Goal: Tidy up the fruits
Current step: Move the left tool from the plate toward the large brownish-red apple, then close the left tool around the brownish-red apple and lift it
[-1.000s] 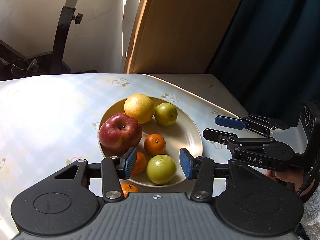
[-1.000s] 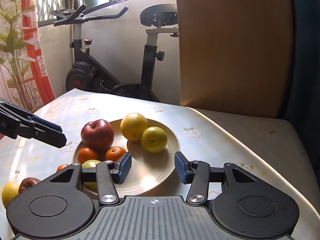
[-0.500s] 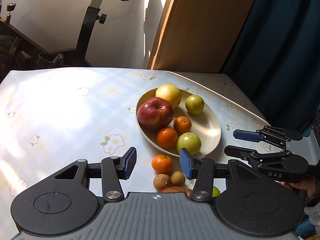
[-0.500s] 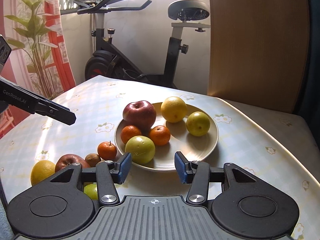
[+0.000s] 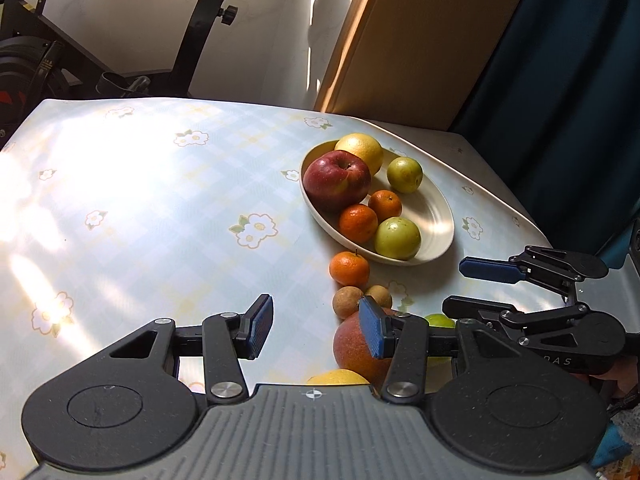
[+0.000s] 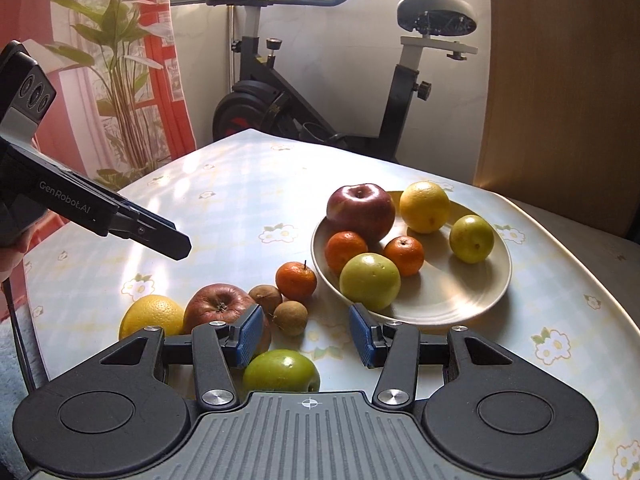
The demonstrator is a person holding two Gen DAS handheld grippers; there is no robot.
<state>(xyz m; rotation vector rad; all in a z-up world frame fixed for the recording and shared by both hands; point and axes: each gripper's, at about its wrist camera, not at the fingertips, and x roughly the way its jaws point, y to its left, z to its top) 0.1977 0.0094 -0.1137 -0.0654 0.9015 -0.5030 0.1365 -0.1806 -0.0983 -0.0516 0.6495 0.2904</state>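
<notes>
Both tools over the floral table (image 6: 248,196), nothing pinched; left gripper (image 5: 316,332) jaws spread, empty; right gripper (image 6: 306,334) jaws spread, empty, green apple (image 6: 282,370) just below the gap; plate (image 6: 472,300) holds red apple (image 6: 360,210), yellow citrus (image 6: 425,207), two green fruits, two small oranges; loose beside it: orange (image 6: 296,280), two brown fruits, maybe longans (image 6: 291,317), second red apple (image 6: 218,306), lemon-like fruit (image 6: 152,316).

Black fingers (image 6: 248,336), blue pads (image 5: 260,326)
</notes>
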